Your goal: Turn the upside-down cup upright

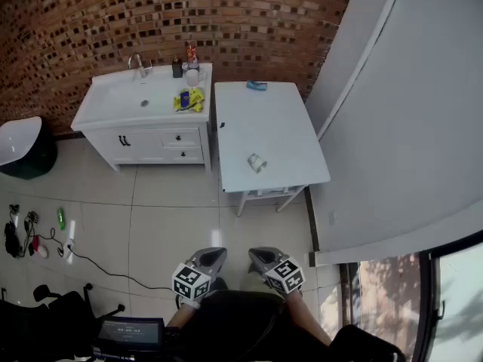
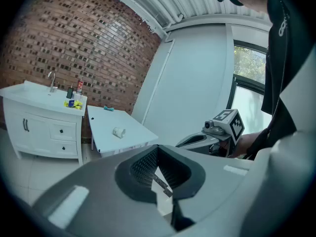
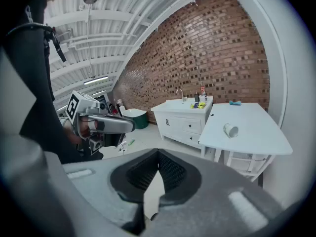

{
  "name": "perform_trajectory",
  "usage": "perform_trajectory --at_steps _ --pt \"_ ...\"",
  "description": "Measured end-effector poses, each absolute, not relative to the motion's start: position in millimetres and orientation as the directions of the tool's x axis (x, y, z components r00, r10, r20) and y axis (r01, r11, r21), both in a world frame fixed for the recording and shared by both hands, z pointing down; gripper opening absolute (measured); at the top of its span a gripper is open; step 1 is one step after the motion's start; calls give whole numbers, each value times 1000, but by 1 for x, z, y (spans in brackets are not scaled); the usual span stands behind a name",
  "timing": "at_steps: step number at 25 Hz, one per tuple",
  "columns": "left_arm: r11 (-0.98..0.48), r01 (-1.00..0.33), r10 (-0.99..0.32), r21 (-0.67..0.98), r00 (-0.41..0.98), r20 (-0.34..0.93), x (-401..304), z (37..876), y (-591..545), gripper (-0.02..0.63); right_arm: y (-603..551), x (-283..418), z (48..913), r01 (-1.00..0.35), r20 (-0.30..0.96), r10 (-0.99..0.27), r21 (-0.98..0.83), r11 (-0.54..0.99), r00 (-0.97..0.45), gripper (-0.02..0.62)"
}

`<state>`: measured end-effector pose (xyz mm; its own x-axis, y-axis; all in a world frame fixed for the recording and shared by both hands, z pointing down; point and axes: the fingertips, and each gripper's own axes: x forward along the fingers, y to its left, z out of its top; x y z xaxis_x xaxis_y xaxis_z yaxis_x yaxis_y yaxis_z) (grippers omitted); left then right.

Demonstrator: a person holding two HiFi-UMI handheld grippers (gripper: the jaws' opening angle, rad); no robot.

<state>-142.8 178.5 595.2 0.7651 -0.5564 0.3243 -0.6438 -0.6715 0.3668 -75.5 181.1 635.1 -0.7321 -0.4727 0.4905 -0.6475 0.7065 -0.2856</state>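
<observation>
- Head view: the cup [image 1: 256,162] lies on its side near the worktop's [image 1: 272,119] front edge, long axis slanting, mouth toward the near-right corner.
- Left gripper [image 1: 211,256] and right gripper [image 1: 261,256]: both pressed together, holding nothing.

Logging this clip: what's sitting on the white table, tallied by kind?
Cup, lying on its side: 1
Small blue-green item at the far edge: 1
Tiny dark speck near the left edge, too small to identify: 1
Total on the white table: 3
</observation>
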Motion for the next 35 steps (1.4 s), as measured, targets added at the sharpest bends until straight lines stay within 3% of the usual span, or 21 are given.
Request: perform_trajectory --at_steps 22,35 --pt "-669 -652 -552 358 758 348 21 593 98 15 89 104 654 -677 496 -490 -325 660 -717 -8" --pt "-651 -648 -535 394 761 368 23 602 81 15 53 115 659 -692 514 -493 -330 642 -702 -8"
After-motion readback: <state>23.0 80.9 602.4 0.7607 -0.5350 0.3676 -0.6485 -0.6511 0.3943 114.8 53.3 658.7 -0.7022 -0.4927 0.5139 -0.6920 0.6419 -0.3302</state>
